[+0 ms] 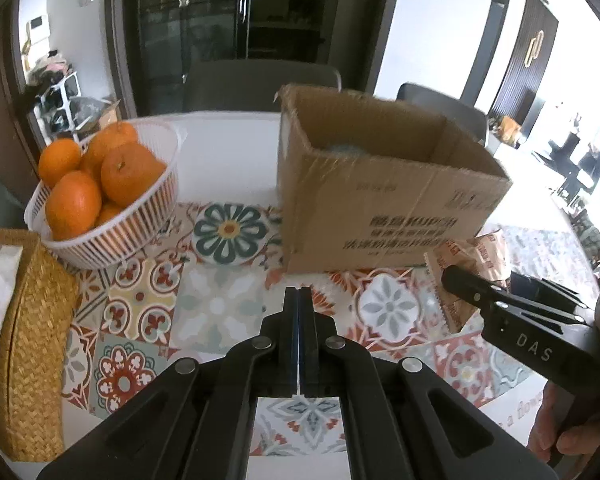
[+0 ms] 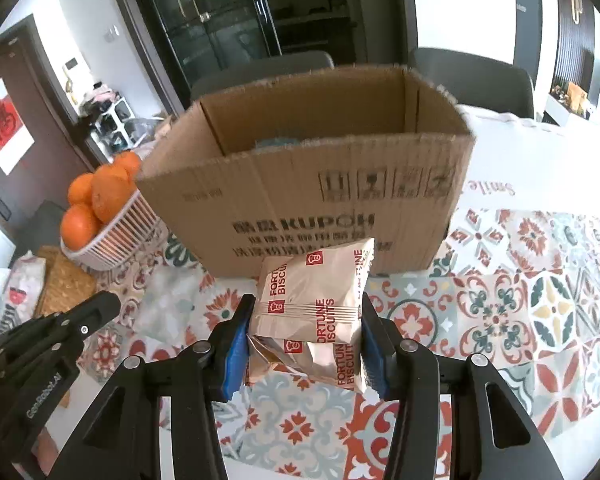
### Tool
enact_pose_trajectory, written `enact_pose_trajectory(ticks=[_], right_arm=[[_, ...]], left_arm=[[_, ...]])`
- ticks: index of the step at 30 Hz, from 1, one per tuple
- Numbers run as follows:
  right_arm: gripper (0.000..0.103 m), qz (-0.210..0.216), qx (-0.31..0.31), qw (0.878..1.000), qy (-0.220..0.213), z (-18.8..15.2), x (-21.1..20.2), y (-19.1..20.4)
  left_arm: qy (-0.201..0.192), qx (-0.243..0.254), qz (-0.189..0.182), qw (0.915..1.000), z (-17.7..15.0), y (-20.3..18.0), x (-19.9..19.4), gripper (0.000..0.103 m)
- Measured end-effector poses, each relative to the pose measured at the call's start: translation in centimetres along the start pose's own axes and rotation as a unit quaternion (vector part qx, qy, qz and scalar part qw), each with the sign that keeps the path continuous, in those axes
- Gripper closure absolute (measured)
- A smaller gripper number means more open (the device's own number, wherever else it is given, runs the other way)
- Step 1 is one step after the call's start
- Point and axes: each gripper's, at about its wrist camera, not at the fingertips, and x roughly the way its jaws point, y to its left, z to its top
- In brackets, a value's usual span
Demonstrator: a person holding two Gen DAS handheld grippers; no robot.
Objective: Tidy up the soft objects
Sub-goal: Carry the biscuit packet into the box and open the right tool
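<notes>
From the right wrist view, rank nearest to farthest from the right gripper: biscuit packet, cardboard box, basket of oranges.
1. Biscuit packet: clamped between the right gripper's pads.
2. Cardboard box: straight ahead, just behind the packet.
3. Basket of oranges: far left, beside the box.

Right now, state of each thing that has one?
Left gripper: shut, holding nothing.
Right gripper: shut on beige Fortune Biscuits packet, lifted off the table.
Brown cardboard box: open at the top, upright.
White slatted plastic basket: piled with oranges.
</notes>
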Motion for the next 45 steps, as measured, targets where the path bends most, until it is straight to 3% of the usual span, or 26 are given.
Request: enact_pose_trajectory(ticks=[16,25,37,45], right_arm=[[0.054,0.007,-0.007,0.998,-0.069,2.9,-6.1,0.2],[0.054,0.009,-0.016,0.995,-0.097,5.1,-7.5,0.5],[0.054,0.01,-0.029,0.994,-0.109,8.5,-6.5,0.5],[0.054,0.017,-0.026,0.995,-0.09,10.5,-4.3,0.1]], left_arm=[[-0.073,0.026,-0.021,0.9968,3.5,-2.3,-4.9,0.101],[-0.102,0.036,-0.02,0.994,5.8,-2.8,-5.9,0.101],[-0.112,0.043,-0.018,0.9926,9.3,-2.7,-5.0,0.101],[-0.098,0.043,-0.022,0.994,11.4,-2.6,-2.7,0.101]])
